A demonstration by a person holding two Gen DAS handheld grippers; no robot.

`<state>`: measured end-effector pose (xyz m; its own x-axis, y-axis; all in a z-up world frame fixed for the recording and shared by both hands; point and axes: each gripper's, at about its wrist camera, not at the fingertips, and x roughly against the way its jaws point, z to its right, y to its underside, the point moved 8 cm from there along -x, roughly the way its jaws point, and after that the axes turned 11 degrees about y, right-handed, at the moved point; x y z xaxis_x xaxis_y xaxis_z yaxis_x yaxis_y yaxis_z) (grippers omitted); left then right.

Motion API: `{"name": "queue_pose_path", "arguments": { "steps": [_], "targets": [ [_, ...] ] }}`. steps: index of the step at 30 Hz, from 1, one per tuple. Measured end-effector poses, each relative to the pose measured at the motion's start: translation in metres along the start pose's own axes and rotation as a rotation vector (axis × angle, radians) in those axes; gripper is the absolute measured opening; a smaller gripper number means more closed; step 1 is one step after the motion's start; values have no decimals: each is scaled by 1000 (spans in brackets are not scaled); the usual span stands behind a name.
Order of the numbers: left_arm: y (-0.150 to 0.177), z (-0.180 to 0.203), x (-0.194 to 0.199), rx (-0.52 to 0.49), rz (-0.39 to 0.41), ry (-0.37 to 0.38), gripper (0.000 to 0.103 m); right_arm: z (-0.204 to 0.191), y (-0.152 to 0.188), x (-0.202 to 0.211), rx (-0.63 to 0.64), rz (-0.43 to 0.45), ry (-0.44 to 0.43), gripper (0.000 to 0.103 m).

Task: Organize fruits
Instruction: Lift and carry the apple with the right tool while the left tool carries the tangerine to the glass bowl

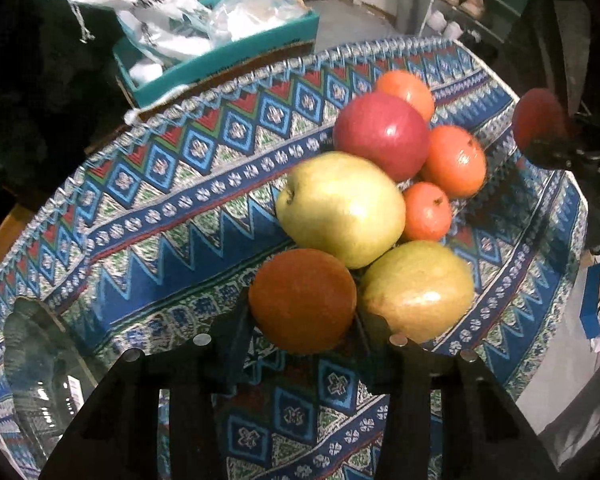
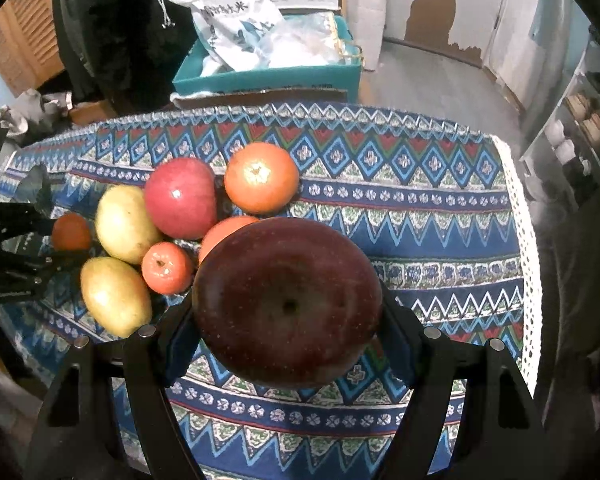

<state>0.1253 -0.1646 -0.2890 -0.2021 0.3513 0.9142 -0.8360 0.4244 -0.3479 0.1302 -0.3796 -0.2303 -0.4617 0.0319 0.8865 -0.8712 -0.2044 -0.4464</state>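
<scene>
Left gripper [image 1: 302, 322] points steeply down at the table, black fingers [image 1: 236, 332] clenched on a small round orange fruit with a rough dull skin [image 1: 302, 300]; pads press both its sides. Just ahead of the jaws, touching or nearly touching the held fruit: a yellow-green pear-like fruit [image 1: 418, 290] to the right and a larger yellow-green apple [image 1: 342, 208] straight ahead. Further ahead sits a glossy red apple [image 1: 382, 136], with three smooth orange-red persimmon-like fruits [image 1: 454, 162] clustered on its right side. All lie on a blue patterned woven tablecloth [image 1: 160, 200].

Right gripper [image 2: 288, 320] also tilts steeply down, jaws spread wide and grasping a big dark red apple [image 2: 288, 300], stem dimple facing the camera; the apple fills the gap between the fingers [image 2: 400, 332]. The fruit pile lies ahead and left of these jaws. The left gripper shows at the far left edge in the right wrist view, holding the small orange fruit beside the pile.

Beyond the table edge, ahead of both jaws: a teal cardboard box [image 2: 268, 76] stuffed with white printed plastic bags [image 2: 236, 16].
</scene>
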Motion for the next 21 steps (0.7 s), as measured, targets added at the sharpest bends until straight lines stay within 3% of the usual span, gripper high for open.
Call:
{"name": "queue_pose_path", "arguments": {
  "steps": [21],
  "targets": [
    [13,-5,112,48,181,-32,45,-68,-51,80,59,168,-77,77]
  ]
}}
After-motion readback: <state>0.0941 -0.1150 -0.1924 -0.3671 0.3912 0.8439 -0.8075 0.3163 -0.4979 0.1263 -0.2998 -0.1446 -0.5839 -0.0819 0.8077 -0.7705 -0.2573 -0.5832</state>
